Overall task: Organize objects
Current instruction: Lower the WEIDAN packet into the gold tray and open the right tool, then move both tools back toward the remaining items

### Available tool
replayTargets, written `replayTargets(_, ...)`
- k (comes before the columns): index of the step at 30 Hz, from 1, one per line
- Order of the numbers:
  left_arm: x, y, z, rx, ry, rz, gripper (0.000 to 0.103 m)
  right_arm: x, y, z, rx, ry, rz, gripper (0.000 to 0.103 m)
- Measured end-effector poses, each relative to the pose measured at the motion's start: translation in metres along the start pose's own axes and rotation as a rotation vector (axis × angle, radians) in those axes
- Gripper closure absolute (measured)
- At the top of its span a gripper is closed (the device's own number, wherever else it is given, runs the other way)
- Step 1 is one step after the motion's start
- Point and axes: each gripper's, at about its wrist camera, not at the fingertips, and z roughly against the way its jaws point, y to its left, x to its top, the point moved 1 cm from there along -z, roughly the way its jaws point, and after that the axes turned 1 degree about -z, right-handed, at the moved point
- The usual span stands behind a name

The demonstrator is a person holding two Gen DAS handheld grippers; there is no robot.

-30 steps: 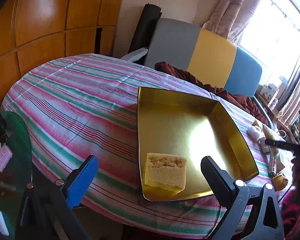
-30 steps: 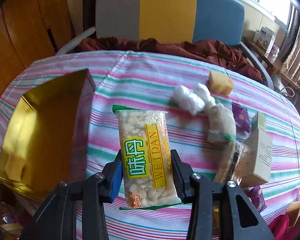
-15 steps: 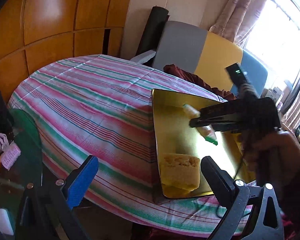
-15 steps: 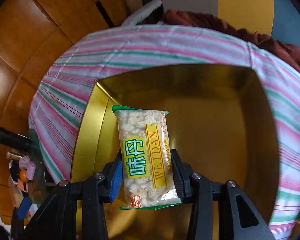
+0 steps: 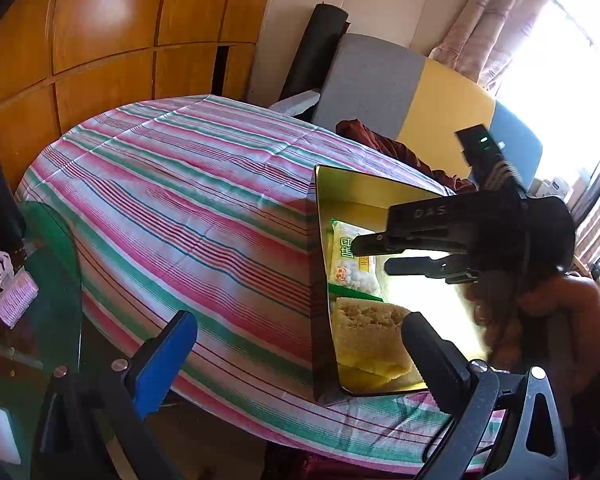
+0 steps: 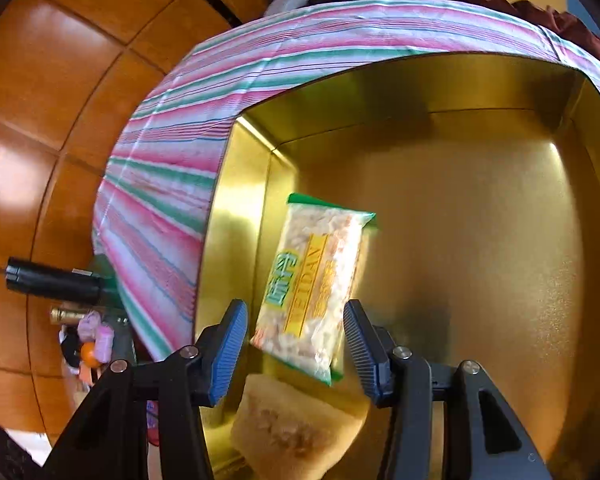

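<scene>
A gold tray (image 5: 320, 264) (image 6: 480, 208) sits on the striped tablecloth. A yellow-and-green snack packet (image 6: 314, 290) (image 5: 350, 260) lies loose in the tray by its left wall, beside a wrapped yellow cake (image 6: 296, 432) (image 5: 370, 334). My right gripper (image 6: 294, 354) is open just above the packet, its pads apart from it; it also shows in the left wrist view (image 5: 374, 256). My left gripper (image 5: 296, 350) is open and empty, near the table's front edge, left of the tray.
The striped round table (image 5: 188, 200) fills the middle. A grey, yellow and blue sofa (image 5: 412, 100) with a maroon cloth stands behind. Wooden cabinets (image 5: 100, 40) line the left. A green glass side table (image 5: 40, 280) holds small items and an orange.
My right gripper carried the packet from the right of the table over the tray, lowered it and opened; the packet now lies in the tray. The left gripper's view shifted slightly left.
</scene>
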Motion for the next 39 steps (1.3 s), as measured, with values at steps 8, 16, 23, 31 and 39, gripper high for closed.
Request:
replayTargets(8,-0.002,-0.022,0.005,-0.003,-0.003,-0.061,0.0,-0.024,-0.005,0.067,-0.125,-0.187,0.116,0.052)
replayTargets(16,-0.004,-0.051,0.011,-0.01,-0.001,-0.145,0.0,-0.054,-0.042,0.127,-0.23,-0.31,0.138,0.039)
replayTargets(23,-0.005,-0.077,0.013,-0.017,-0.002,-0.221,0.0,-0.078,-0.088,0.164,-0.305,-0.356,0.106,0.037)
replayTargets(31,-0.009,-0.112,0.009,-0.057,0.011,-0.306,0.0,-0.101,-0.158,0.215,-0.407,-0.42,-0.024,0.036)
replayTargets(39,-0.013,-0.149,0.004,-0.101,0.021,-0.397,0.0,-0.128,-0.244,0.281,-0.494,-0.52,-0.247,0.033)
